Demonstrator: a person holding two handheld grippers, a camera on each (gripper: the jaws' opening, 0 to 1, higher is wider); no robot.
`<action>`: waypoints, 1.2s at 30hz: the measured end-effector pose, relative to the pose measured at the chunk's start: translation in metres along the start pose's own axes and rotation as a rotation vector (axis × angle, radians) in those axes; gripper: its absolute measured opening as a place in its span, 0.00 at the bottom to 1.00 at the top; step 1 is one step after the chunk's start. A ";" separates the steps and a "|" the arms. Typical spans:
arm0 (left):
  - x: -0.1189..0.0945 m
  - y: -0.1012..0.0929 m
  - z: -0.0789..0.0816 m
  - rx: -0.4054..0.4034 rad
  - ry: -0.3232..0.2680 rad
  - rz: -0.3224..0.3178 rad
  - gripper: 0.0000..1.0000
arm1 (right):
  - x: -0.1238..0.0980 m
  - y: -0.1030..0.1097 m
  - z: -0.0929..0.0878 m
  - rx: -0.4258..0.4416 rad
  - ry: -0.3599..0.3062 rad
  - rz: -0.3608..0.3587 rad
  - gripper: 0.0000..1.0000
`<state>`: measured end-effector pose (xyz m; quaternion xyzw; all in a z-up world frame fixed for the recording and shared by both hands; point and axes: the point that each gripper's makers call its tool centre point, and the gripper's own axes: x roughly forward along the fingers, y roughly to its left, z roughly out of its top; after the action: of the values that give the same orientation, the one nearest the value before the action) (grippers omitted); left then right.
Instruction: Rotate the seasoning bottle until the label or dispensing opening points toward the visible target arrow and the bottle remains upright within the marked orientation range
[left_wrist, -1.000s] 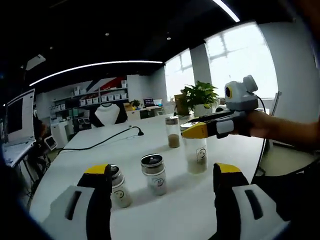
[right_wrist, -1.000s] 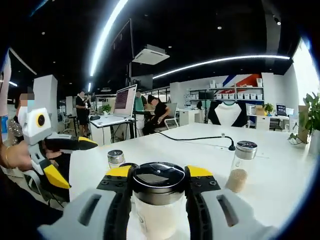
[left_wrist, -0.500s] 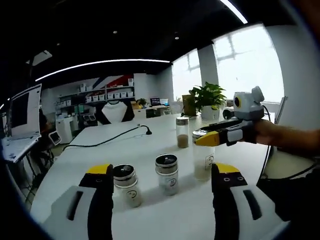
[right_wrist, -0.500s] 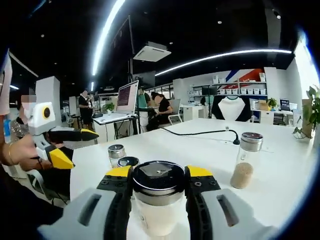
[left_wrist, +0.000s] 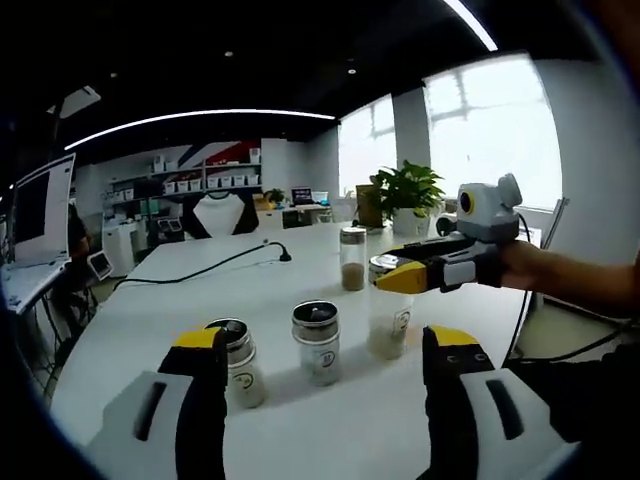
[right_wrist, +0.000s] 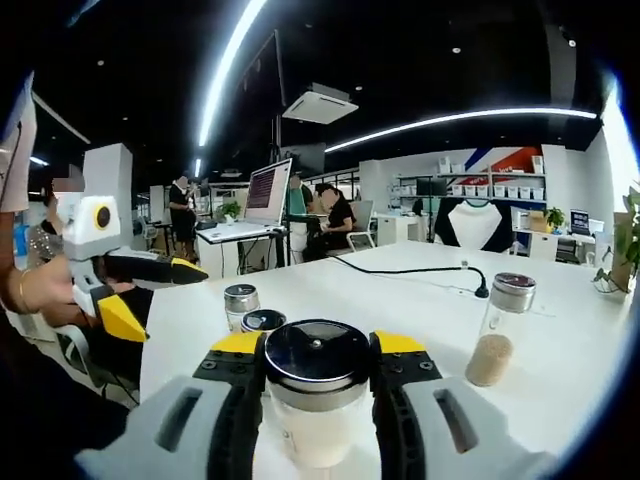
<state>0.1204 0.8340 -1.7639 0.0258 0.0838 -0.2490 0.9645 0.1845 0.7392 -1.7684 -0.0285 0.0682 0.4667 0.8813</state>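
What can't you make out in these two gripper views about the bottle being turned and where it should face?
- Target arrow: no mark made out on the table in either view.
- Held bottle in the right gripper view: lower body cut off by the bottom edge, sides hidden by the jaws.
- Its label, left gripper view: too small to read.

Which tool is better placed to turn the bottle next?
Right. The right tool is already shut on the bottle; the left tool hangs open, short of the jars.

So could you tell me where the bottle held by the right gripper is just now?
In the left gripper view the seasoning bottle stands on the white table, right of two shorter jars, clamped by the right gripper.
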 end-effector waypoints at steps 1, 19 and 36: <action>-0.001 0.001 0.000 0.000 -0.001 0.002 0.85 | 0.000 0.000 0.000 0.001 -0.002 0.003 0.39; -0.016 0.037 0.001 0.009 0.013 0.114 0.87 | 0.003 -0.004 -0.026 -0.026 0.106 -0.010 0.40; -0.019 0.034 -0.008 0.012 0.036 0.116 0.87 | -0.016 -0.003 -0.031 0.058 0.092 -0.068 0.38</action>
<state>0.1194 0.8737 -1.7679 0.0409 0.0978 -0.1926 0.9755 0.1757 0.7208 -1.7967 -0.0269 0.1211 0.4324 0.8931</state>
